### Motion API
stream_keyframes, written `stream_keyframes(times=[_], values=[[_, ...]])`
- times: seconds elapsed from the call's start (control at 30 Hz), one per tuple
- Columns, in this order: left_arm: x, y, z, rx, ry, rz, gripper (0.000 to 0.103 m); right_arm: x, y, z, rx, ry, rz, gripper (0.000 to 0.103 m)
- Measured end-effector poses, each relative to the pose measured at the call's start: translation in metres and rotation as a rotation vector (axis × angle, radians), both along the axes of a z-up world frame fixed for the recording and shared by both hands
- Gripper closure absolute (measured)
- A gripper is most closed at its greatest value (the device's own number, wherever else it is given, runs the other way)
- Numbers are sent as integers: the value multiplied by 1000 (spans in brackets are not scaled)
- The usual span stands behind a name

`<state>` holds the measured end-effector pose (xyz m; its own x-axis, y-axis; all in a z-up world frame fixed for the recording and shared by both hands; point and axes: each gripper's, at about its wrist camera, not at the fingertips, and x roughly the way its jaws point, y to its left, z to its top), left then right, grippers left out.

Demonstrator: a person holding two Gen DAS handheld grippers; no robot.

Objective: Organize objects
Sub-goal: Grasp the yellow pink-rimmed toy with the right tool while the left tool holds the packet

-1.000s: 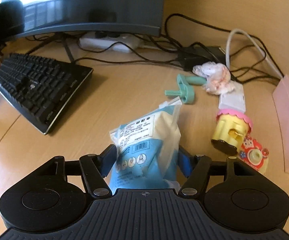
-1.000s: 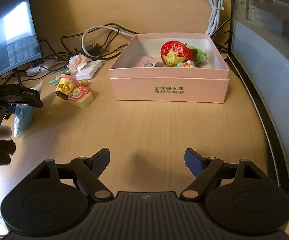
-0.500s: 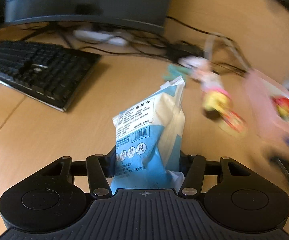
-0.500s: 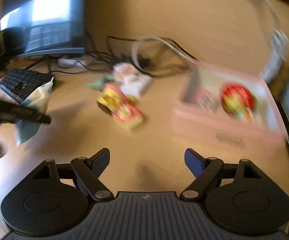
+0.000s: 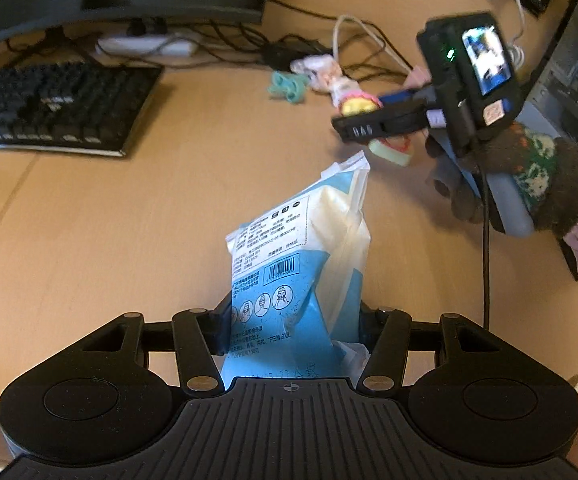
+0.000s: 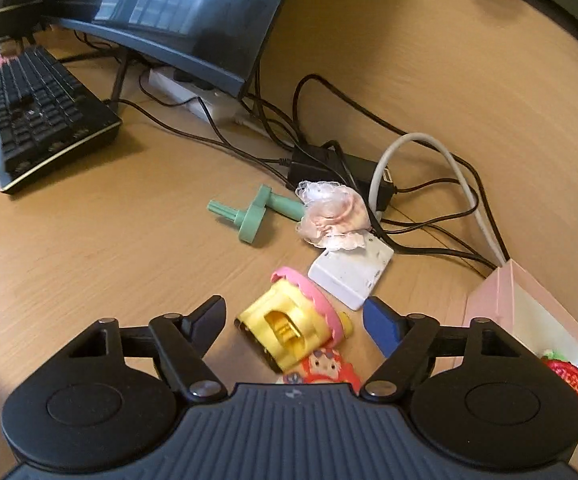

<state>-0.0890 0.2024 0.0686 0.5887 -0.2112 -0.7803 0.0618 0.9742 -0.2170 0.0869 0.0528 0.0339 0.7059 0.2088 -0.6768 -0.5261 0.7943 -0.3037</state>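
Note:
My left gripper [image 5: 293, 320] is shut on a blue and white sealed packet [image 5: 301, 248], which sticks up above the wooden desk. My right gripper [image 6: 295, 314] hangs low over a yellow toy with a pink frill [image 6: 289, 328]; its jaws are closing, the toy lies between them, and small gaps show at both pads. A red and pink cartoon toy [image 6: 321, 370] lies against the yellow one. In the left wrist view the right gripper [image 5: 369, 128] is held by a gloved hand [image 5: 529, 168] over that yellow toy [image 5: 355, 104].
The pink box [image 6: 529, 320] at the right holds a red strawberry toy [image 6: 567, 376]. A green plastic crank [image 6: 253, 216], a lacy pink cloth [image 6: 333, 216] and a white card case [image 6: 353, 276] lie beyond. Keyboard [image 6: 41, 112], monitor [image 6: 189, 12] and tangled cables [image 6: 369, 120] fill the back.
The right gripper swung left from the pink box to the yellow toy and its jaws narrowed. The left gripper carried the packet rightward; the right gripper came into its view.

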Motion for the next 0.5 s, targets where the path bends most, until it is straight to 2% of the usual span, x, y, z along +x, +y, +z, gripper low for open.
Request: stream_keyframes(times=[0.1, 0.27, 0.4, 0.5], values=[[-6, 16, 2, -7, -17, 16, 45, -1, 5, 1, -6, 11, -20, 42], [-4, 37, -2, -28, 1, 41, 45, -36, 2, 17, 98, 45, -33, 42], [2, 38, 0, -40, -12, 6, 45, -71, -9, 14, 117, 106, -53, 42], [8, 34, -3, -60, -13, -21, 45, -88, -22, 12, 100, 121, -109, 42]])
